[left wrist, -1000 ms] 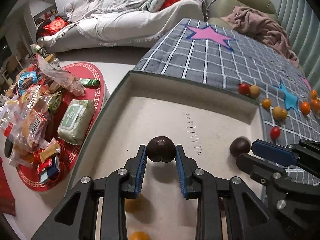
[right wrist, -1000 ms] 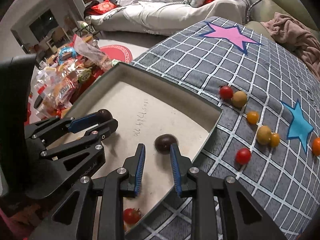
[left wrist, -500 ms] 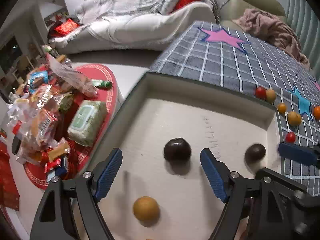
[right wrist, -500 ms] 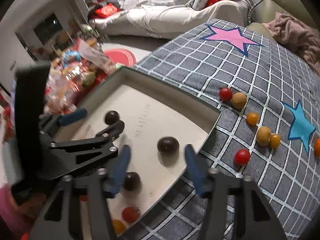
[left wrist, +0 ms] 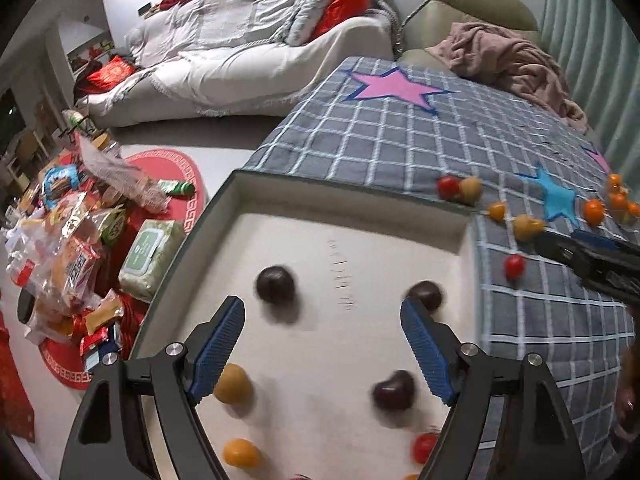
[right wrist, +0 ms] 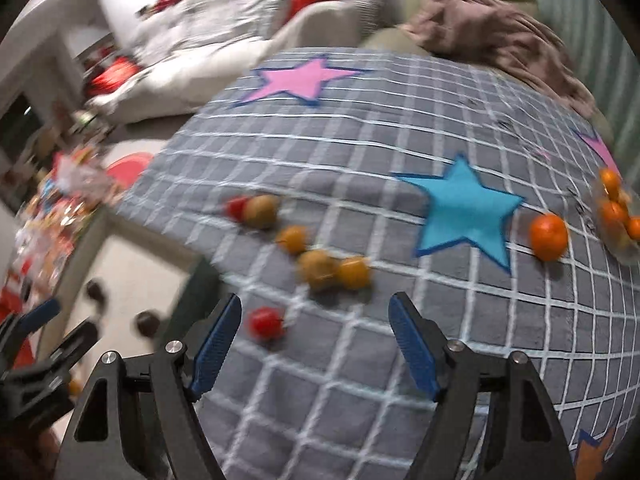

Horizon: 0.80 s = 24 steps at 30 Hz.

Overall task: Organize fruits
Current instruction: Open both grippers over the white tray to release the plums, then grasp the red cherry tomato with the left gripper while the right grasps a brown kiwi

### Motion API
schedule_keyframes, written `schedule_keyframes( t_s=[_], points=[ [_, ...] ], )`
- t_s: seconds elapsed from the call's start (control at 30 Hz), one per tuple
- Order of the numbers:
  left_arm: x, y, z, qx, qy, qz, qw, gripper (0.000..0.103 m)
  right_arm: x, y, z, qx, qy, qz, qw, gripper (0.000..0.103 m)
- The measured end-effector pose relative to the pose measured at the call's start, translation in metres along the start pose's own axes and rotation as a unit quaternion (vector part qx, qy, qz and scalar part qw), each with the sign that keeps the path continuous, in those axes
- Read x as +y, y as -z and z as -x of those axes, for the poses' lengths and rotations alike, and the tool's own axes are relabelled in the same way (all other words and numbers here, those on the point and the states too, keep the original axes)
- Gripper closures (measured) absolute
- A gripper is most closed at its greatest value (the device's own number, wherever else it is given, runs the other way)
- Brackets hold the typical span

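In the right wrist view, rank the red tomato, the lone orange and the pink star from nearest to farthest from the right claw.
1. Red tomato, just ahead of the right claw, by its left finger.
2. Lone orange, far right, beside the blue star.
3. Pink star, at the blanket's far end.

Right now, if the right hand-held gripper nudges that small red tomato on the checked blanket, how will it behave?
The red tomato looks round and smooth, so it would probably roll. The blanket is soft and may slow it. It looks thin-skinned, so squeeze gently.

A home living room: blanket-covered sofa [left wrist: 240, 52], star-patterned quilt [left wrist: 400, 140], snack packets [left wrist: 72, 248] on the floor.
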<state>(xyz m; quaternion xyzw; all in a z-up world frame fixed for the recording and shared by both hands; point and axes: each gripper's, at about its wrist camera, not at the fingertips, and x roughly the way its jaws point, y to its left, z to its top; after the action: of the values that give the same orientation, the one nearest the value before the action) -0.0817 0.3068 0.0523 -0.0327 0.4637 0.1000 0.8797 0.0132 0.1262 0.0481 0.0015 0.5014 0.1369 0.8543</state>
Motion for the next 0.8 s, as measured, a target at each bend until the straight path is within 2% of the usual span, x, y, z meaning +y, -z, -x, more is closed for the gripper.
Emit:
schedule_keyframes(
  t_s=[0.17, 0.2, 0.27, 0.3, 0.43, 0.47, 0.5, 0.8],
  points=[
    [-0.02, -0.004, 0.014, -0.011, 0.01, -0.018, 0.9997, 0.022, -0.005, -0.008, -0.028, 0.009, 0.002, 0.006, 1.0, 0.024],
    [-0.024, -0.005, 0.017, -0.013, 0.011, -0.023, 0.9996, 0.022, -0.003, -0.009, -0.034, 0.01, 0.001, 0.009, 1.0, 0.026],
    [-0.033, -0.007, 0.021, -0.016, 0.014, -0.031, 0.9993, 0.022, -0.002, -0.008, -0.038, -0.001, 0.01, 0.017, 1.0, 0.04],
    [-0.036, -0.008, 0.022, -0.016, 0.016, -0.035, 0.9992, 0.022, -0.002, -0.007, -0.038, -0.004, 0.01, 0.022, 1.0, 0.053],
    [-0.059, -0.011, 0.024, -0.019, 0.025, -0.052, 0.9982, 0.022, -0.012, 0.002, -0.03, -0.011, -0.01, 0.02, 1.0, 0.053],
    [-0.064, -0.011, 0.024, -0.018, 0.027, -0.056, 0.9979, 0.022, -0.016, 0.006, -0.026, -0.012, -0.014, 0.019, 1.0, 0.06],
    [-0.072, -0.011, 0.023, -0.018, 0.03, -0.06, 0.9975, 0.022, -0.02, 0.011, -0.023, -0.012, -0.015, 0.019, 1.0, 0.073],
    [-0.132, -0.003, 0.011, -0.013, 0.045, -0.103, 0.9936, 0.022, -0.07, 0.06, 0.016, -0.013, -0.022, -0.007, 1.0, 0.073]
  ],
)
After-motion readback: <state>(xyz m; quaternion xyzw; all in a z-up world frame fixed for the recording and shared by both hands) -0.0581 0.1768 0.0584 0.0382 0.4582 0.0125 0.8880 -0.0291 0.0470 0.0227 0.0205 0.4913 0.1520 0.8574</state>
